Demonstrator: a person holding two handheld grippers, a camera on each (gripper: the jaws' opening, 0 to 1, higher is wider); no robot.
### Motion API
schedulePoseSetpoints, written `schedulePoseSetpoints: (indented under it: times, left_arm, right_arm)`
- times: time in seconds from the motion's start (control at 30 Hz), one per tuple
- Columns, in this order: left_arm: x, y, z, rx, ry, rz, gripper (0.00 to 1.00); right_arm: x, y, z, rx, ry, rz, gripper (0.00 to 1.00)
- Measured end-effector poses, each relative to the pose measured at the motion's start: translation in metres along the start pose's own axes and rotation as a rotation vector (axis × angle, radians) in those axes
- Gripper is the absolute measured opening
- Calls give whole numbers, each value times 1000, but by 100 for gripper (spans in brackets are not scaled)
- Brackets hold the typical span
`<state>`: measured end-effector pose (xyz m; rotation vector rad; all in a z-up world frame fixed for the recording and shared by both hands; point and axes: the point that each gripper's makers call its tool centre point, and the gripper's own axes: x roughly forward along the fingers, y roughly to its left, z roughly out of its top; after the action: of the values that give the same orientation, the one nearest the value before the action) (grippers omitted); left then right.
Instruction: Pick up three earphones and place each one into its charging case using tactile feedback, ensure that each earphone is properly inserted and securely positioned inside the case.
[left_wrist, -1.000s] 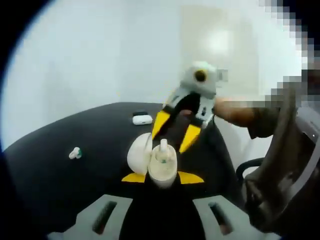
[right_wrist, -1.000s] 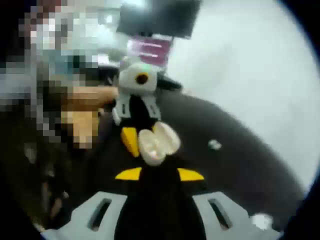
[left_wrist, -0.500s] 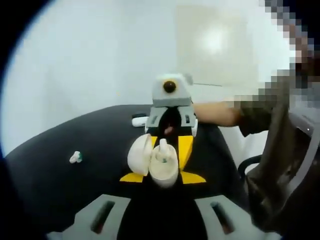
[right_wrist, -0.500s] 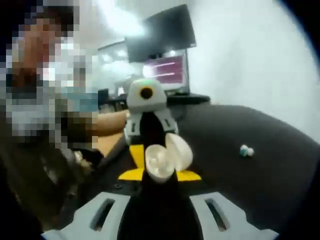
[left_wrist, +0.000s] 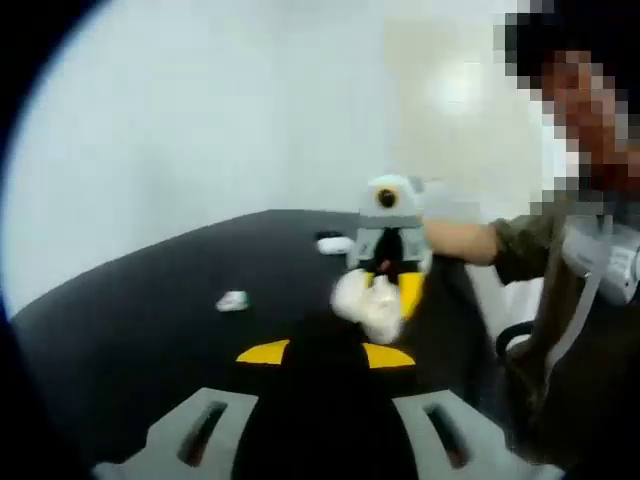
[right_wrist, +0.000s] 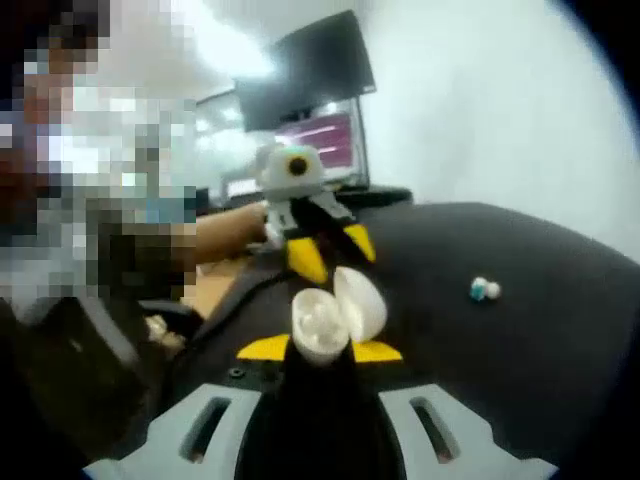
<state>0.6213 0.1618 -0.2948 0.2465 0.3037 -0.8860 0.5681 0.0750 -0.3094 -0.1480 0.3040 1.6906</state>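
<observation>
A black table (left_wrist: 150, 310) is seen against plain white walls; in the right gripper view a dark monitor (right_wrist: 300, 85) and a lit screen stand behind the table's far edge. A person's sleeve (left_wrist: 525, 245) is visible at the right of the left gripper view.

The open white charging case (right_wrist: 335, 315) is held by the right tool (right_wrist: 320, 350), whose yellow-tipped jaws are closed on its base, with the lid tipped back to the right. In the left gripper view the same case (left_wrist: 370, 298) appears small and blurred under the right tool (left_wrist: 388, 285).

The left tool (left_wrist: 325, 354) is seen empty, jaws parted; in the right gripper view its yellow tips (right_wrist: 328, 250) are spread just above the case.

A loose earphone (right_wrist: 484, 290) lies on the table, well apart from the case. A second closed white case (left_wrist: 336, 244) is shown at the far edge in the left gripper view.
</observation>
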Motion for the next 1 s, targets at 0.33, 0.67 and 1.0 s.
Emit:
schedulePoseSetpoints:
  times: [0.33,0.67,1.0]
  left_arm:
    - [60,56,5,188,153,78,18]
    - [101,59,6,205,195,103,5]
    - [108,40,12,231,192,64,6]
  right_arm:
    - [1,1,-3,-20,6,-16,22]
    - [2,2,-7,-24,13,-21,22]
    - [4,2,-11,-47,23,-28,23]
